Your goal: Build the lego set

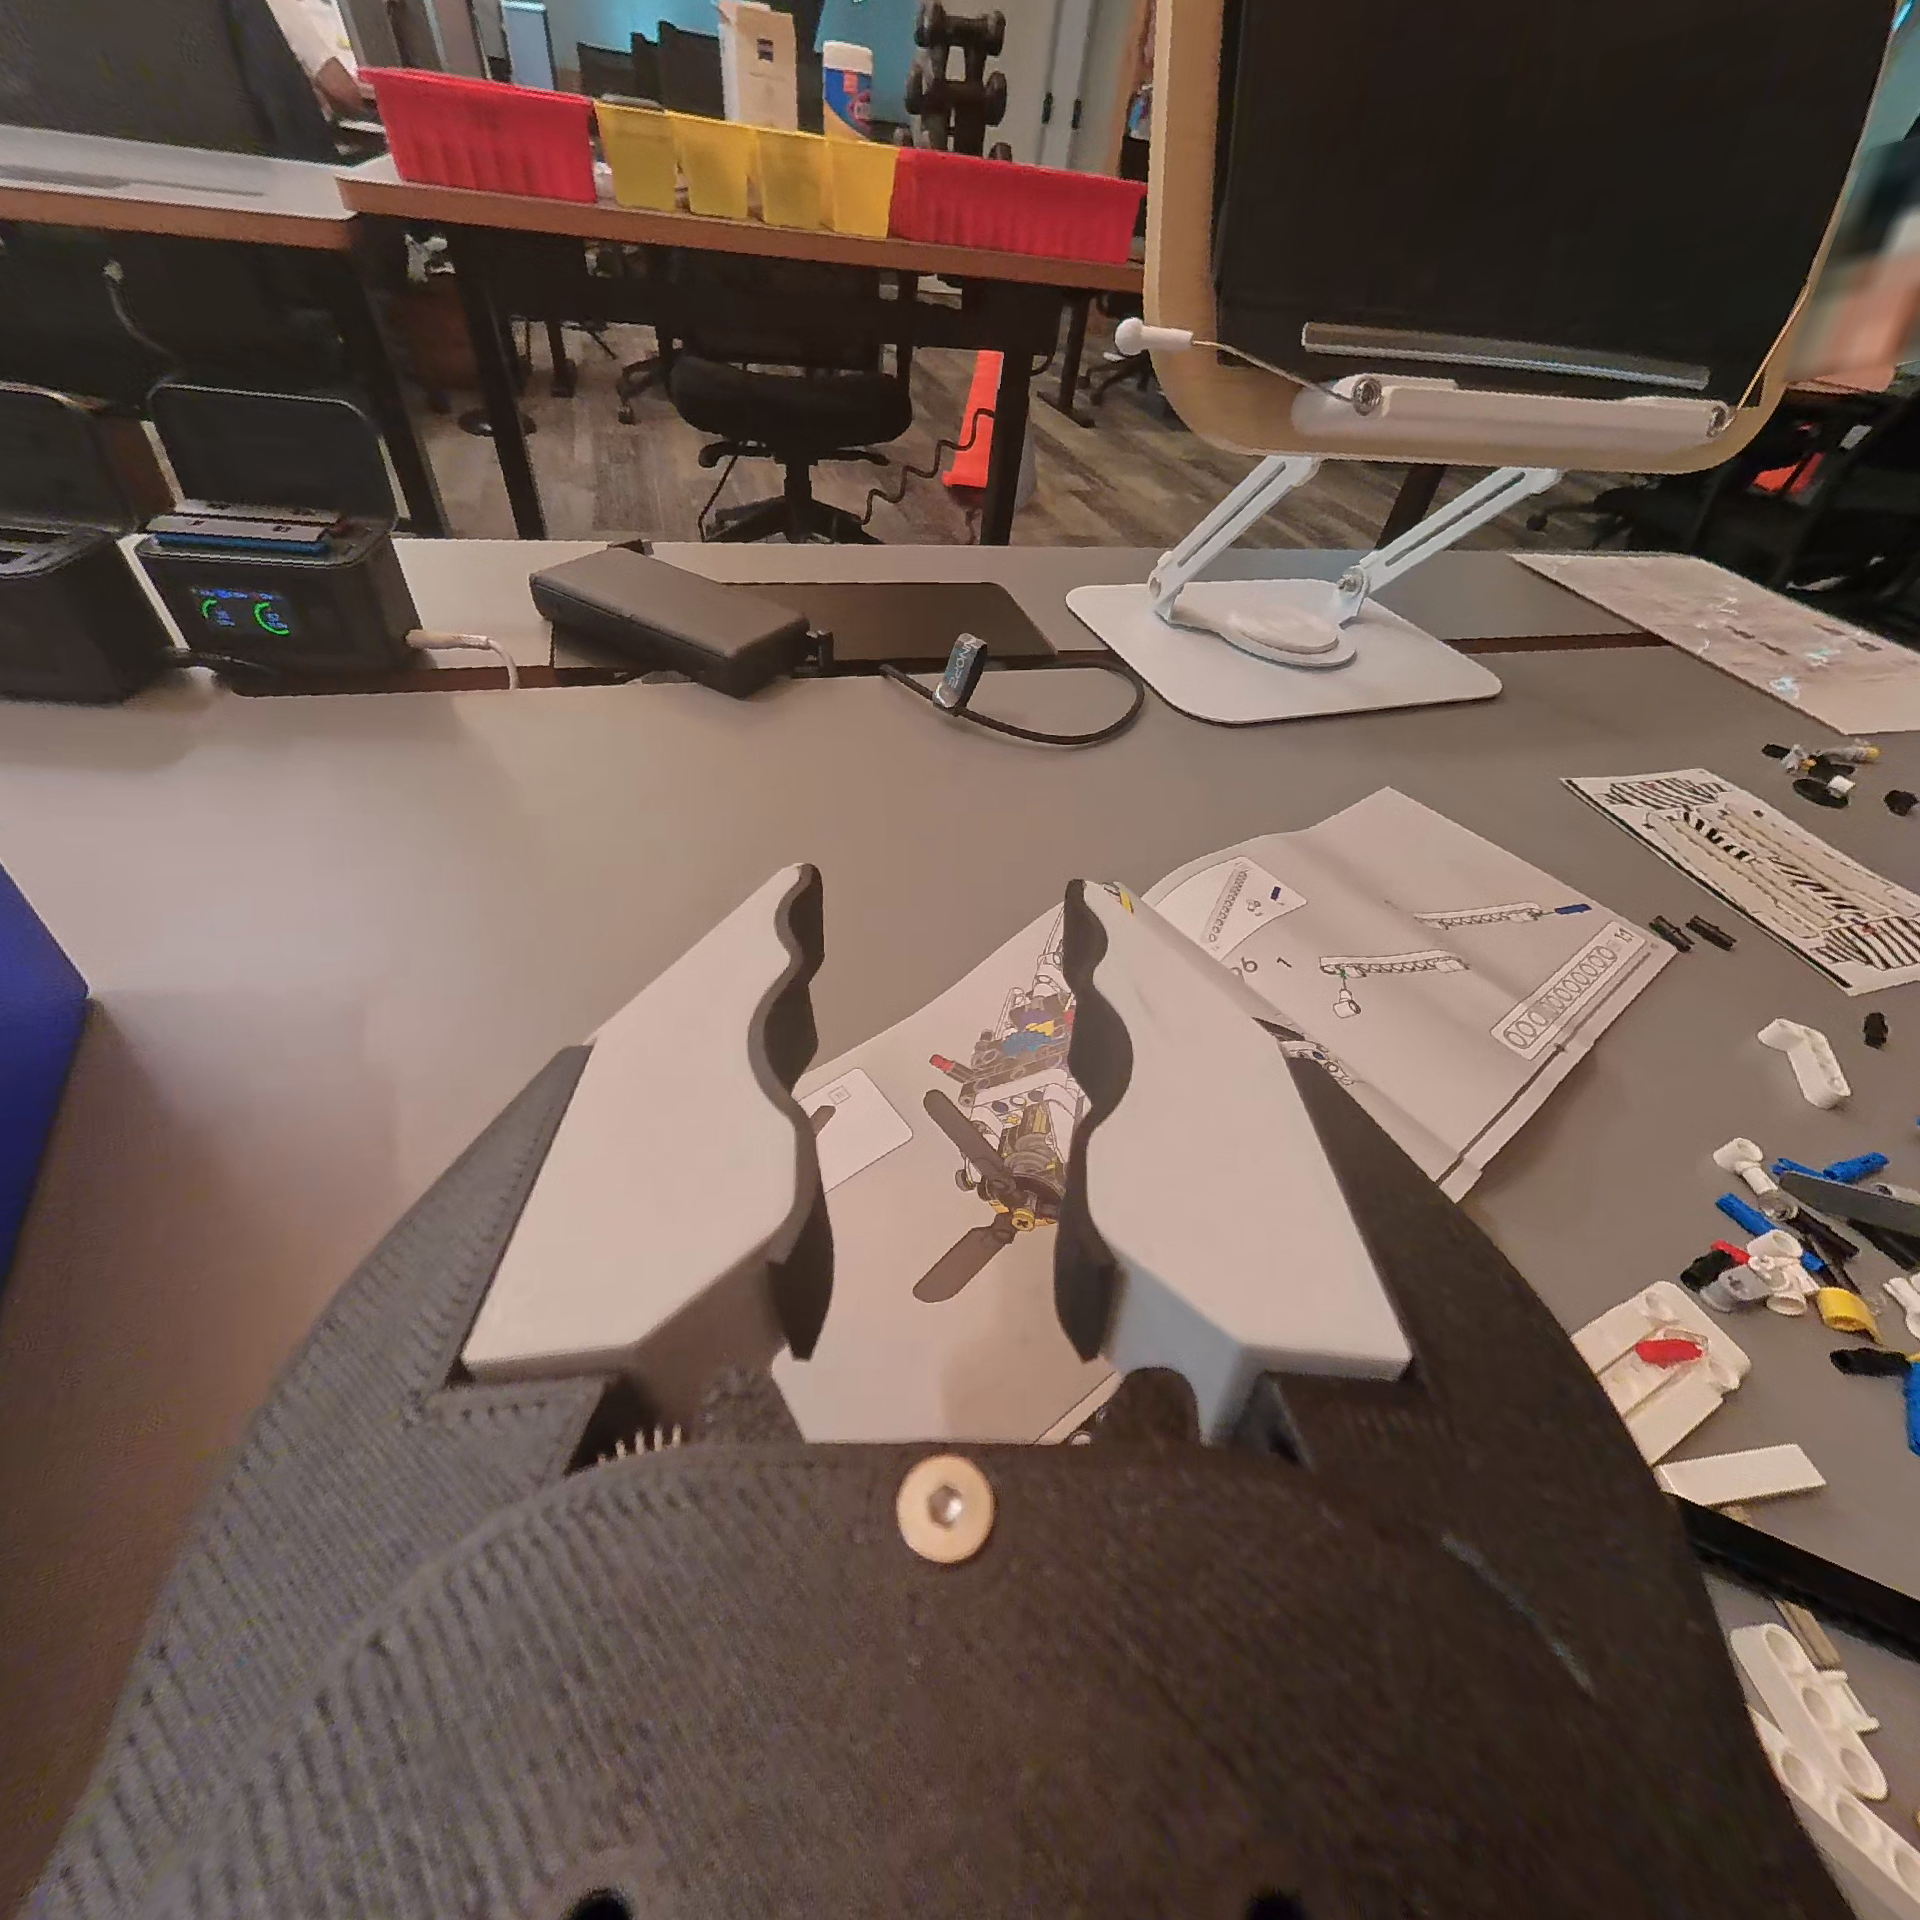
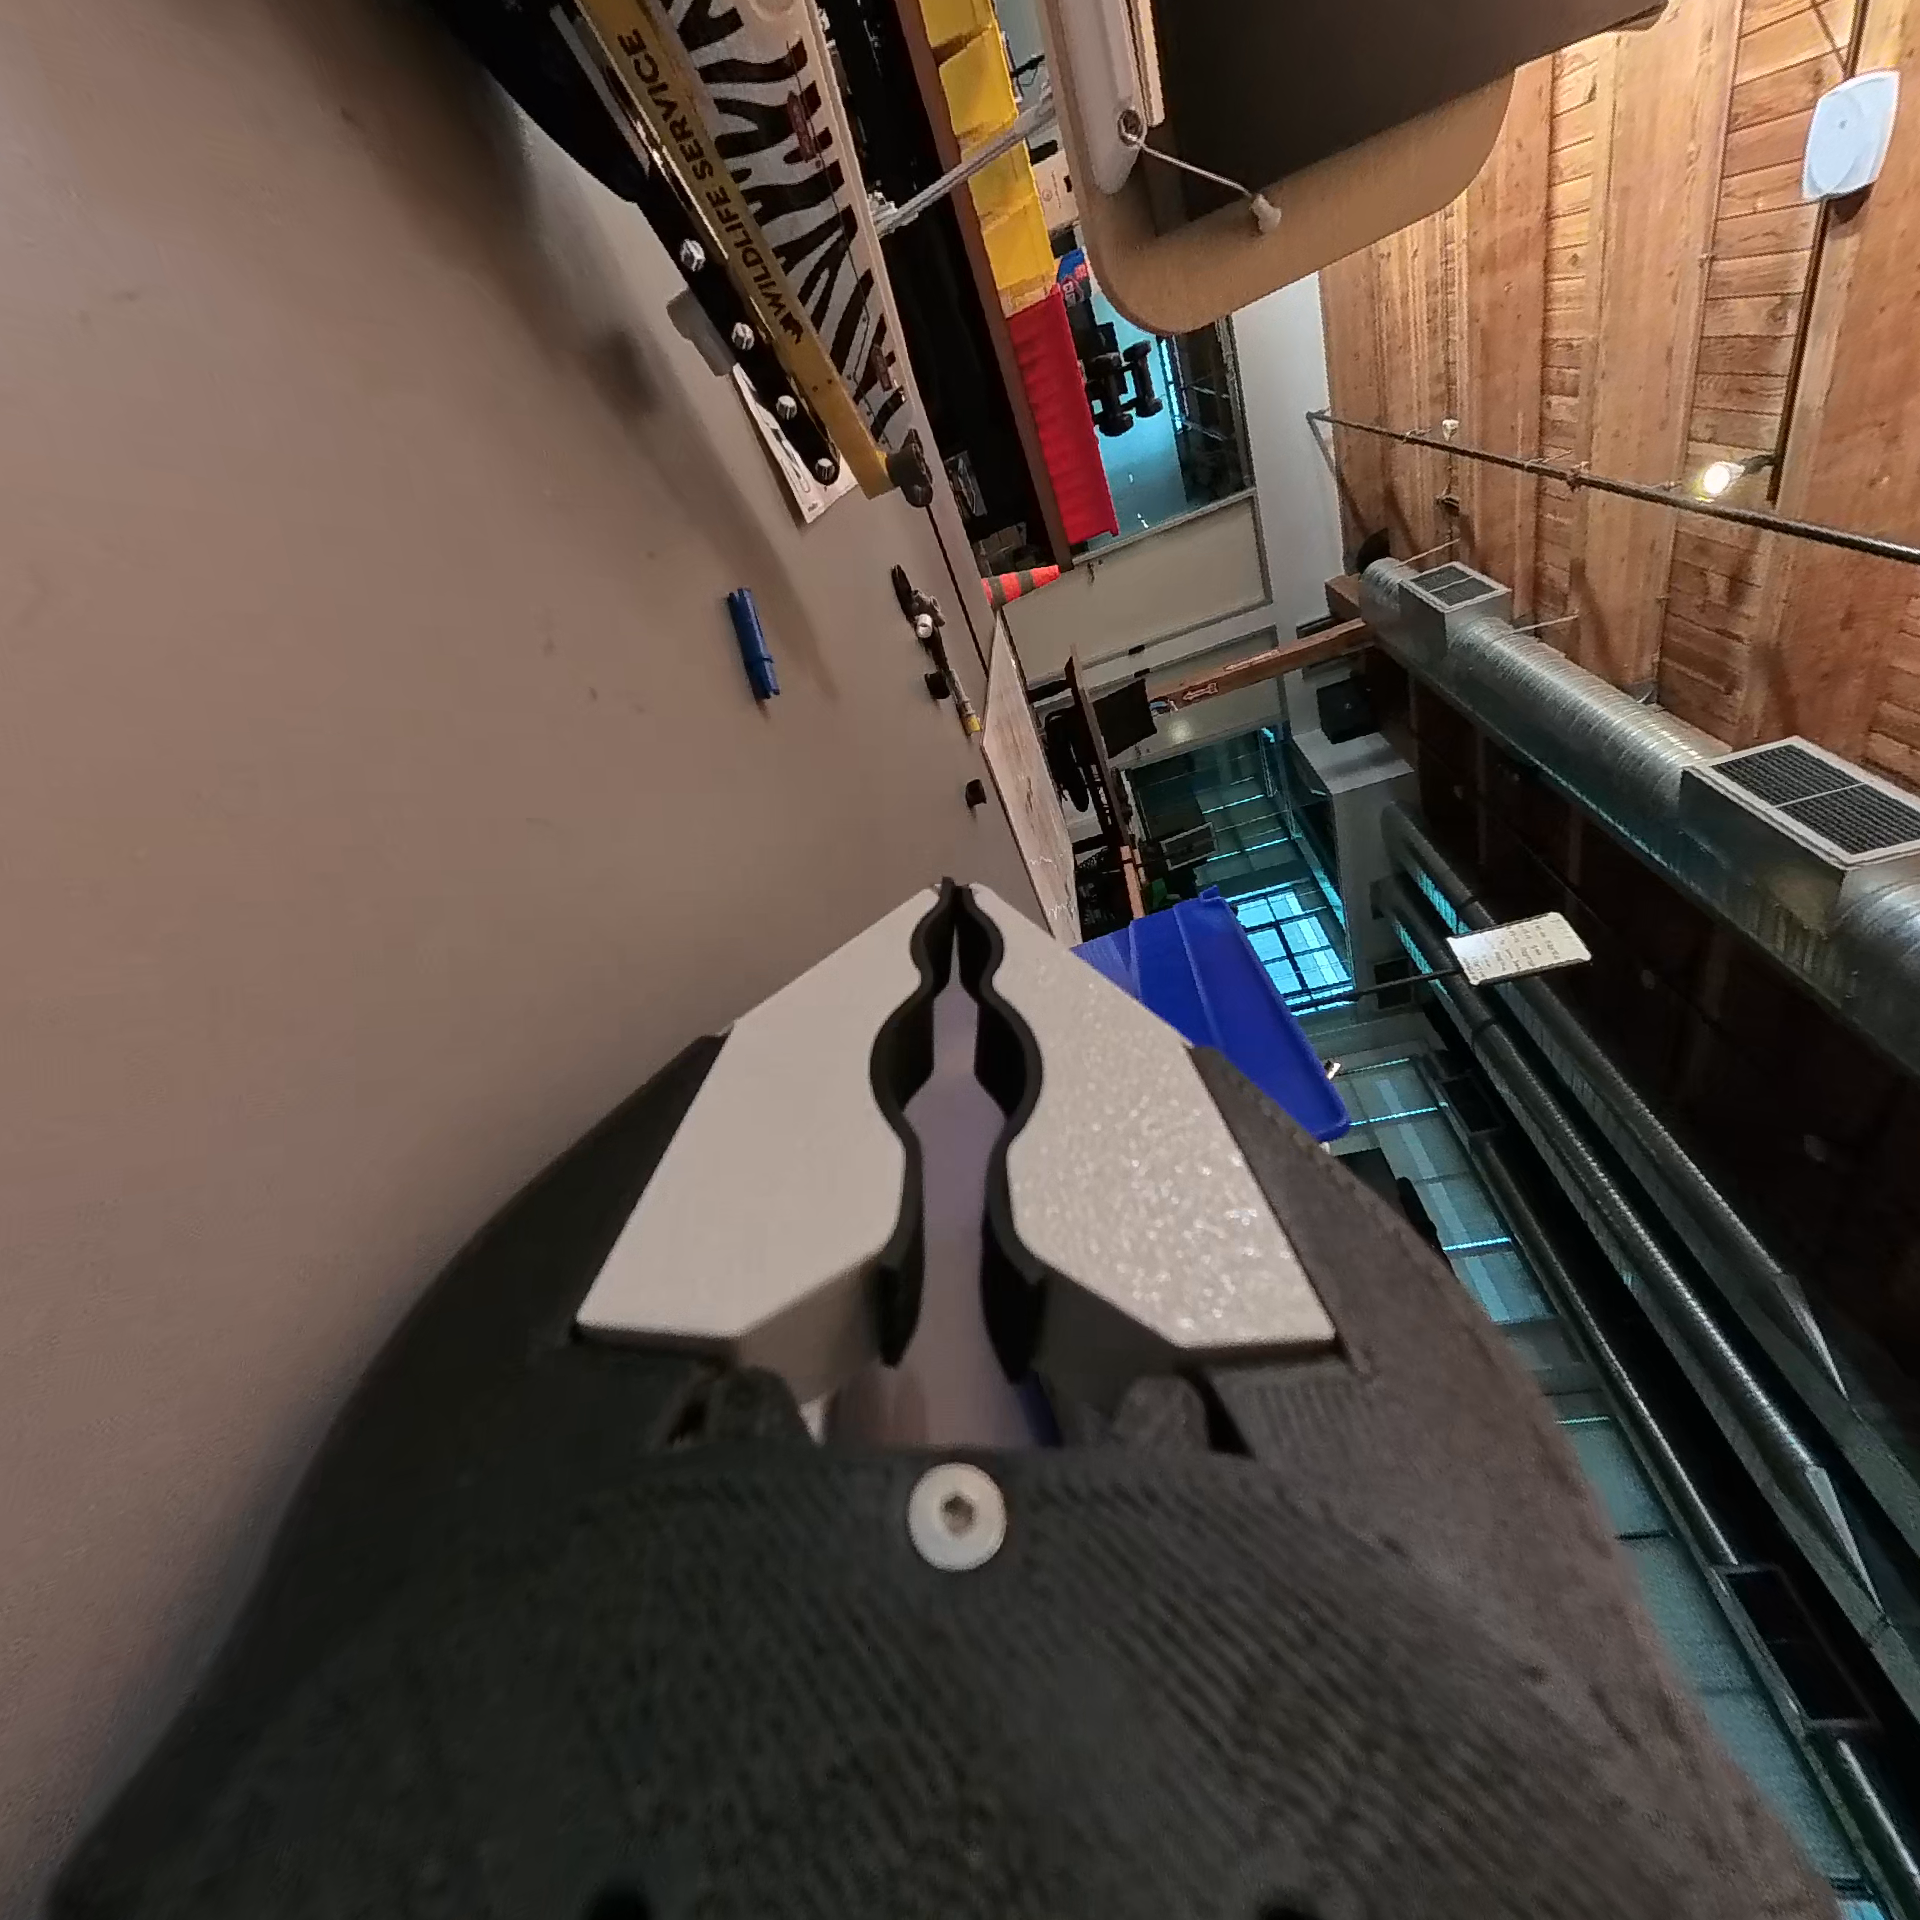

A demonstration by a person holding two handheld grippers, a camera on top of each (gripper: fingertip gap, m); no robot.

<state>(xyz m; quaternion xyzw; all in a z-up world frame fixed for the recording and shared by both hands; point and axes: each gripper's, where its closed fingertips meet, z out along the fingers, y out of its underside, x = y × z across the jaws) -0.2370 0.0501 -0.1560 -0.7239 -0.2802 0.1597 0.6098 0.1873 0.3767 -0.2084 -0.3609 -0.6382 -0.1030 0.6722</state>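
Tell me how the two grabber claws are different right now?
The left gripper has its fingers spread apart, with the instruction booklet showing through the gap; the right gripper has its fingertips pressed together. The left gripper sits level over the table; the right gripper is rolled sideways, so the table runs up its view's left side. Neither visibly holds a piece. Both have grey fingers with black wavy pads.

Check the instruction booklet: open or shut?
Open. The instruction booklet lies spread flat on the table, printed pages facing up, beneath the open left gripper.
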